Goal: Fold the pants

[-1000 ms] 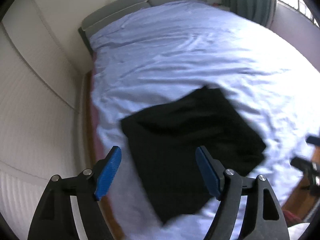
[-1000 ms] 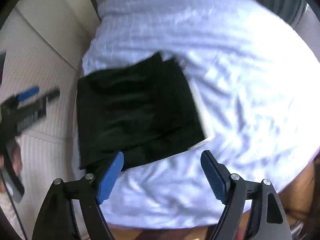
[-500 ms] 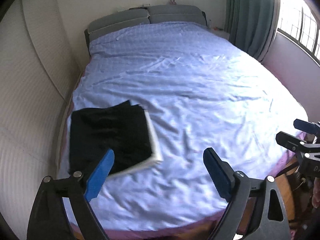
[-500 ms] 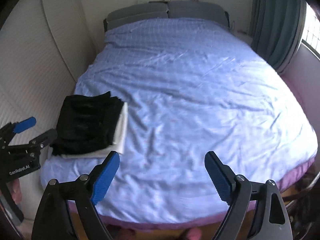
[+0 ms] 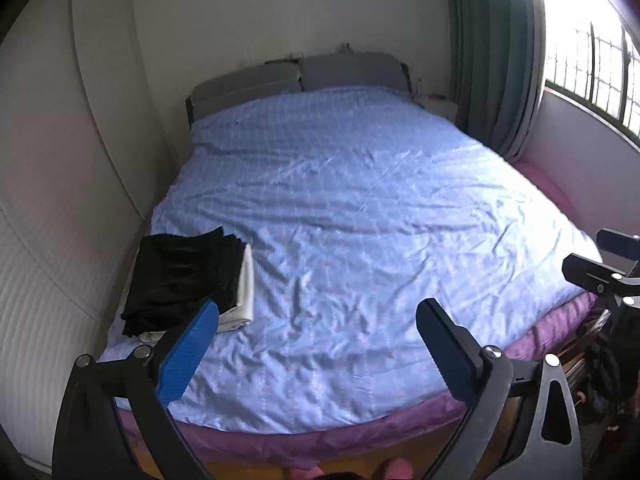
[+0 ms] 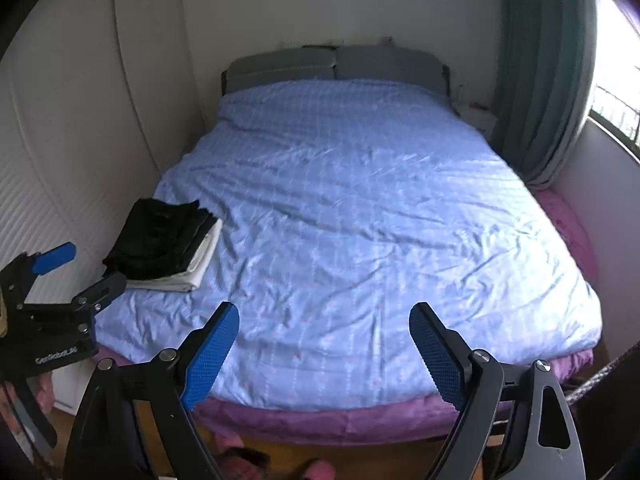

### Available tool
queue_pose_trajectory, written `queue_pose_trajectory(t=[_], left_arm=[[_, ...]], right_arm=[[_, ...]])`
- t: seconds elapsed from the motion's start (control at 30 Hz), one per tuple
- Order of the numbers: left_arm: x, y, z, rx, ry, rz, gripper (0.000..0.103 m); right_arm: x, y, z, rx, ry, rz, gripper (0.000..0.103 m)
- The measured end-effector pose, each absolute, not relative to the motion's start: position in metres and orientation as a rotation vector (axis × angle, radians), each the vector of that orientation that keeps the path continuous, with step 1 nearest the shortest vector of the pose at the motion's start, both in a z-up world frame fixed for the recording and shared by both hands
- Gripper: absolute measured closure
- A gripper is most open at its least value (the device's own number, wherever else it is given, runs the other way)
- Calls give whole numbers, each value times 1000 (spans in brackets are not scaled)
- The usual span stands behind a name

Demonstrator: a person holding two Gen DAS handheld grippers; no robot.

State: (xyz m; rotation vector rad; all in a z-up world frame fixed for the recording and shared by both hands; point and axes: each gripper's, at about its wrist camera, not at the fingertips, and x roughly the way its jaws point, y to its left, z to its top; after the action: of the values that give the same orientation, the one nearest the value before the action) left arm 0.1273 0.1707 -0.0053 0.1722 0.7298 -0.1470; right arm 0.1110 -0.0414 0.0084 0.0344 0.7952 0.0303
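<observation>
Two folded garments sit stacked at the near left corner of the bed (image 5: 360,208) in your left wrist view: the black pants (image 5: 184,276) lie folded on top of a white folded cloth (image 5: 245,296), close to the ribbed wardrobe panel (image 5: 44,280). Your left gripper (image 5: 318,346) hangs over the near edge of the blue quilt with its jaws spread wide and nothing between them; they have just been opening further. At the far right edge of this view you can see your right gripper (image 5: 600,264), dark and partly cut off. A grey headboard (image 5: 296,80) and a teal curtain (image 5: 496,80) stand at the far end.

In your right wrist view, the pants (image 6: 160,236) rest on the same white cloth (image 6: 200,264), left of the gripper and well apart from it. Your right gripper (image 6: 324,338) is wide open and empty over the quilt's near edge, above the purple sheet (image 6: 320,420). Your left gripper (image 6: 76,276) shows at the left, near the stack but not touching it.
</observation>
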Motion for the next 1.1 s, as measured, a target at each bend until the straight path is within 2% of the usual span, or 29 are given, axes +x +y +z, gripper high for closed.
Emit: queue_pose_trajectory(t=[0.33,1.1], left_arm=[[106,142,20,165,689,-195,1],[96,147,34,125,662,-243,0]], right_arm=[[69,-85,29,87,719,-34,15],[51,-75,39,90,687,-39,15]])
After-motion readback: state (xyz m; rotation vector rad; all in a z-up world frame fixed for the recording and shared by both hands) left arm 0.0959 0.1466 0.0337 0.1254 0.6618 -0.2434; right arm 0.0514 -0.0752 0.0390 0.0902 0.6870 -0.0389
